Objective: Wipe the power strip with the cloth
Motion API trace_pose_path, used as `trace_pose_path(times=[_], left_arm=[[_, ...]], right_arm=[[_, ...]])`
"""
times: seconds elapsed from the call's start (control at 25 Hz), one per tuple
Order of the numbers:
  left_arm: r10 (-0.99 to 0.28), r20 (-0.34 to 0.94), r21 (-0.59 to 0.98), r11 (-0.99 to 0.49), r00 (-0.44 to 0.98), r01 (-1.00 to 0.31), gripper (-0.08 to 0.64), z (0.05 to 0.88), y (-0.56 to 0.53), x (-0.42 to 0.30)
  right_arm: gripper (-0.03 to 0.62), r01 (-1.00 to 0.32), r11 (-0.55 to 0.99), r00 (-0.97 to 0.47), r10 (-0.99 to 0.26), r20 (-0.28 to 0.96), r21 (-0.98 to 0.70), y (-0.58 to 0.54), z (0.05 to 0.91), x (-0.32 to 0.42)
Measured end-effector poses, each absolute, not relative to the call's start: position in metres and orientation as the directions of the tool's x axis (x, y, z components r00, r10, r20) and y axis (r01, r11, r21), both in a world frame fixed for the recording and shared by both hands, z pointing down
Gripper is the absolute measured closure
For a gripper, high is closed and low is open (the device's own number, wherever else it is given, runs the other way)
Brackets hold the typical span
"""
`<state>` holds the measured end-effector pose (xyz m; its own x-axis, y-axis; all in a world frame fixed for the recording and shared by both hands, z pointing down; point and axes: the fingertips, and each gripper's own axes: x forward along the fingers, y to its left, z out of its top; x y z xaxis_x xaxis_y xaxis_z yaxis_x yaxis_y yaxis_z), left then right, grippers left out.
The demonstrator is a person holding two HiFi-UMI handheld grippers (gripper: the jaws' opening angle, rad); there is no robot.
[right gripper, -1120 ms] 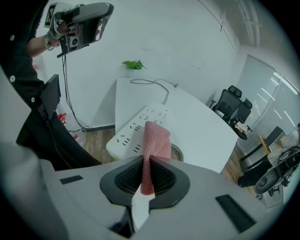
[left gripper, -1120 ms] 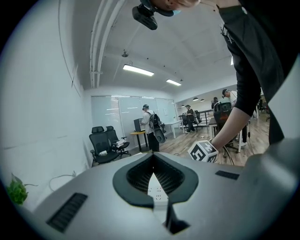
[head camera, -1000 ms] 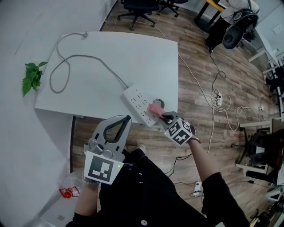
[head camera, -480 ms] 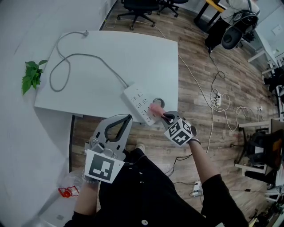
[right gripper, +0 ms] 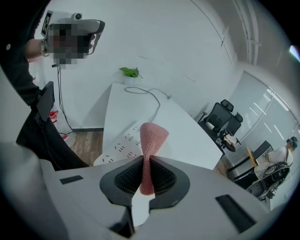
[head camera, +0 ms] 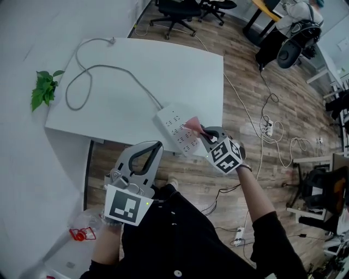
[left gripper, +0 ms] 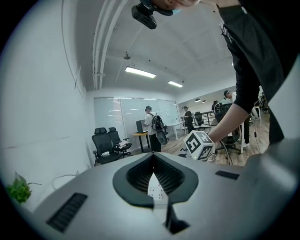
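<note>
Head view: a person is standing at the near edge of a white table (head camera: 136, 76), holding a gripper in each hand.
Right gripper: the right gripper (head camera: 200, 131) is reaching over the table's near right corner, its marker cube facing up.
Right gripper view: the fingers of the right gripper (right gripper: 146, 159) are clamping together on a pink cloth (right gripper: 152, 136), which is fanning out wide beyond the tips.
Cloth: the cloth (head camera: 192, 124) is sitting at the right edge of the strip (head camera: 175, 131); whether the two are touching cannot be told.
Strip: the white strip (right gripper: 122, 147) is lying slantwise at the table's near right corner, its near end reaching the table edge.
Left gripper: the left gripper (head camera: 158, 145) is being held low and off the table, close to the person's body and apart from the strip.
Left gripper view: the fingers of the left gripper (left gripper: 152, 157) are meeting at the tips, gripping nothing; the strip (left gripper: 157, 190) is showing through the gap behind them.
Cable: a grey cable (head camera: 109, 70) is running from the strip's far end and looping across the table toward its far left corner.
Plant: a green plant (head camera: 46, 90) is sitting just off the table's left edge.
Floor: office chairs (head camera: 174, 11) are standing on the wood floor beyond the table.
</note>
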<state>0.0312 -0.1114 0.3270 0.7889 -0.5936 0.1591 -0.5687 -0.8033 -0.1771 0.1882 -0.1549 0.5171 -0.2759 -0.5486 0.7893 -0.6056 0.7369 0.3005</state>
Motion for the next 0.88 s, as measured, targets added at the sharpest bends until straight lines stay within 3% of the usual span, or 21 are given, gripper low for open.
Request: trace_pose_path(times=[0.88], left_arm=[[-0.761,0.196,-0.183,-0.648,0.618,-0.739,0.546,0.331,-0.119,-0.044]], right_arm=[[0.541,-0.316,0.861,-0.402,-0.501,0.766,0.398,-0.262,0.506,0.073]])
